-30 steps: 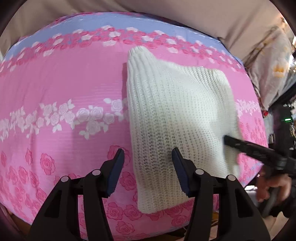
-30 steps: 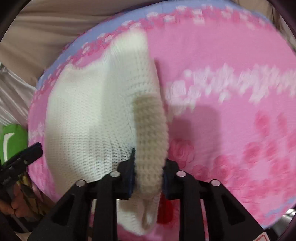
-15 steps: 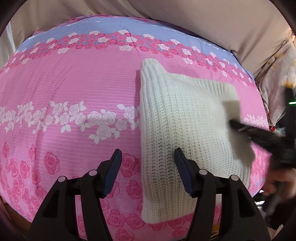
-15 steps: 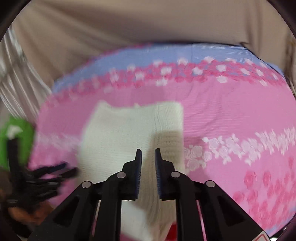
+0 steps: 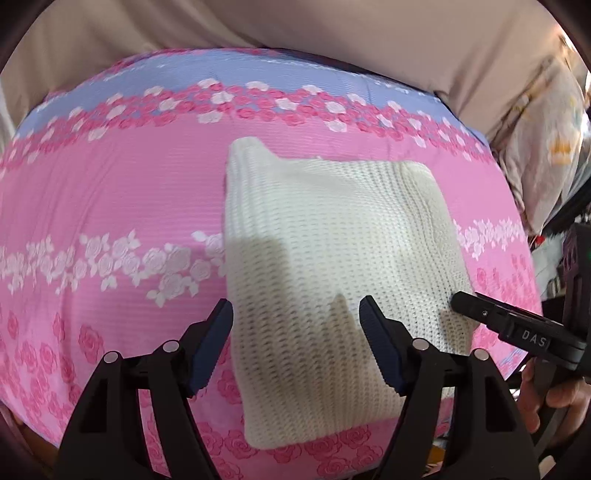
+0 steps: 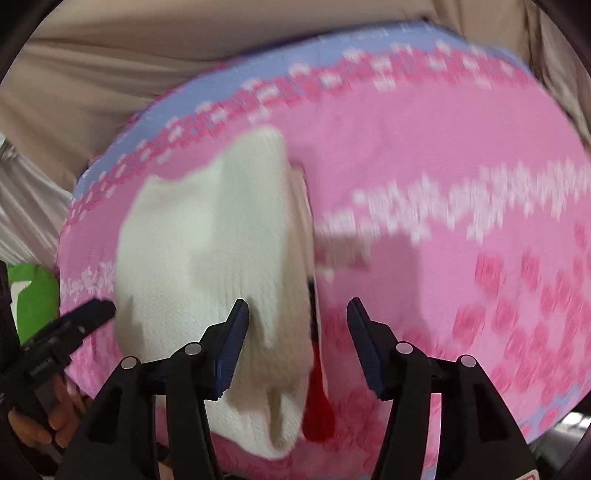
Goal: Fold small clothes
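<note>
A cream knitted garment (image 5: 332, 266) lies folded into a rough rectangle on the pink floral bedspread (image 5: 110, 206). My left gripper (image 5: 295, 339) is open and empty, hovering over the garment's near left part. In the left wrist view the right gripper's finger (image 5: 480, 314) rests at the garment's right edge. In the blurred right wrist view the garment (image 6: 207, 266) lies left of centre, and my right gripper (image 6: 297, 336) is open and empty above its near right edge. The left gripper (image 6: 74, 325) shows at the garment's left edge.
The bedspread (image 6: 461, 177) has rose bands and a blue far border. A beige wall or headboard (image 5: 332, 33) stands behind it. A patterned pillow (image 5: 543, 147) lies at the right. Something green (image 6: 33, 295) sits beyond the bed's edge. A red piece (image 6: 319, 417) shows beside the garment.
My right gripper let go of the garment's fold, which dropped flat, then opened wide. My left gripper stayed open and shifted slightly over the garment.
</note>
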The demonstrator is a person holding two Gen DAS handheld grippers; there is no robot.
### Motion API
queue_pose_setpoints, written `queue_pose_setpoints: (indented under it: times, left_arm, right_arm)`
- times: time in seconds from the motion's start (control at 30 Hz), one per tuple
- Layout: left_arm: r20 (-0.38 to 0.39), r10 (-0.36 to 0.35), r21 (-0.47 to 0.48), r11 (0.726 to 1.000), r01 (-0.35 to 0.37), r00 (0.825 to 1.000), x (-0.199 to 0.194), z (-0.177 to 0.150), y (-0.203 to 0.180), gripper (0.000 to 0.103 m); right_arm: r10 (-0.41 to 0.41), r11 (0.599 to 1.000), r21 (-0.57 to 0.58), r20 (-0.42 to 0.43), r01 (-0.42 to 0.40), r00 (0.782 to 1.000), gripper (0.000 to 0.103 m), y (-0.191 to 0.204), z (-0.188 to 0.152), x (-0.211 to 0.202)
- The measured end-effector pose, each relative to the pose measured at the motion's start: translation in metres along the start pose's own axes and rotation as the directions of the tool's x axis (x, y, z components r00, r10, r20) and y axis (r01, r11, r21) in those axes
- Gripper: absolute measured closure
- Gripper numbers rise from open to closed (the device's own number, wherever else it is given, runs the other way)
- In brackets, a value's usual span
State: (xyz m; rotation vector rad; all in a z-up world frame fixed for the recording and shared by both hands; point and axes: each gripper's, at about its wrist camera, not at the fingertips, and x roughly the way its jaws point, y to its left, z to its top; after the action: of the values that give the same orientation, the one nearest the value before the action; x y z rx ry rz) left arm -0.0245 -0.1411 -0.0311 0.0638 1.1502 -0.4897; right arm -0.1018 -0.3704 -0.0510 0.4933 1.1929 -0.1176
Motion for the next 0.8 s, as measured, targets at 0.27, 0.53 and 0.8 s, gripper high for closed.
queue_pose_setpoints:
  times: [0.27,0.53,0.8]
  left_arm:
    - [-0.003,0.038,0.070,0.997,-0.037,0.999,0.005,0.001,-0.023,0.034]
    - [-0.010,0.053,-0.030,0.998,-0.053,0.999,0.002,-0.007,0.005,0.032]
    - [0.003,-0.065,-0.220,0.973,0.064,0.998,0.023,-0.008,0.047,0.026]
  right_arm:
    - [-0.033,0.990,-0.136,0.025,0.037,0.999,0.085,0.029,-0.009,0.006]
    - [0.002,0.996,-0.087,-0.035,-0.005,0.999,0.080,0.000,-0.006,0.029]
    - [0.050,0.999,-0.008,0.007,-0.050,0.999,0.039,-0.012,-0.006,0.015]
